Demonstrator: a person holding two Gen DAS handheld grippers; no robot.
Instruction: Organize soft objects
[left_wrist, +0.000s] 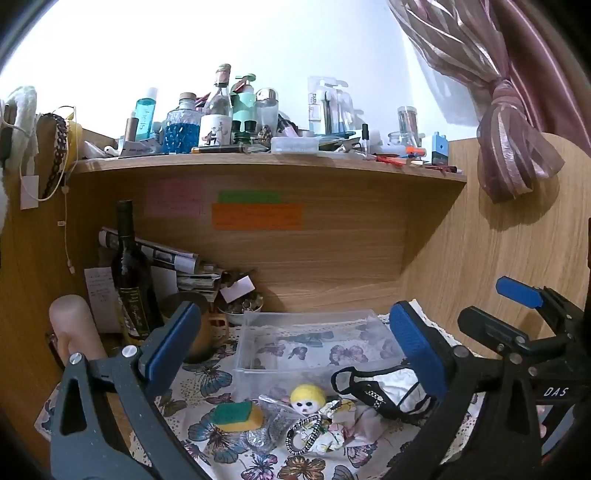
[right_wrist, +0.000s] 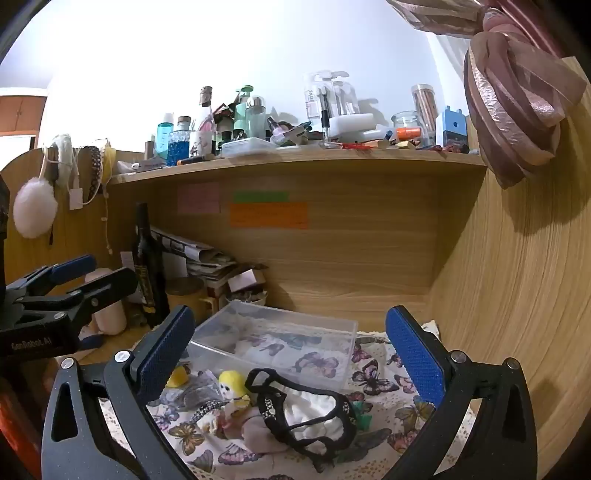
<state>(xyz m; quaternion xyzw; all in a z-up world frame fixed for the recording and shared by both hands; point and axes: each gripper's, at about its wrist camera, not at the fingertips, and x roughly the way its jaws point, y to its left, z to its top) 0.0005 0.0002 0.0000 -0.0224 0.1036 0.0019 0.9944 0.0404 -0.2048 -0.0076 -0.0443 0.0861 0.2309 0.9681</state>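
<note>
The soft things lie heaped on the butterfly cloth (right_wrist: 388, 373), just short of the clear bin (right_wrist: 280, 339), likely so each can be lifted a short way into it. The bin looks empty, so sorting seems not yet begun.

The right gripper (right_wrist: 291, 354) hovers above the pile with its jaws spread wide and nothing between them. Below and just ahead of it lies the white mask (right_wrist: 314, 410) with black straps; the yellow doll head (right_wrist: 231, 384) sits toward its left finger.

The left gripper (left_wrist: 295, 354) is likewise wide apart and empty, raised and pointing at the bin. The sponge (left_wrist: 236, 415) and doll head lie beneath it, the mask toward its right finger.
</note>
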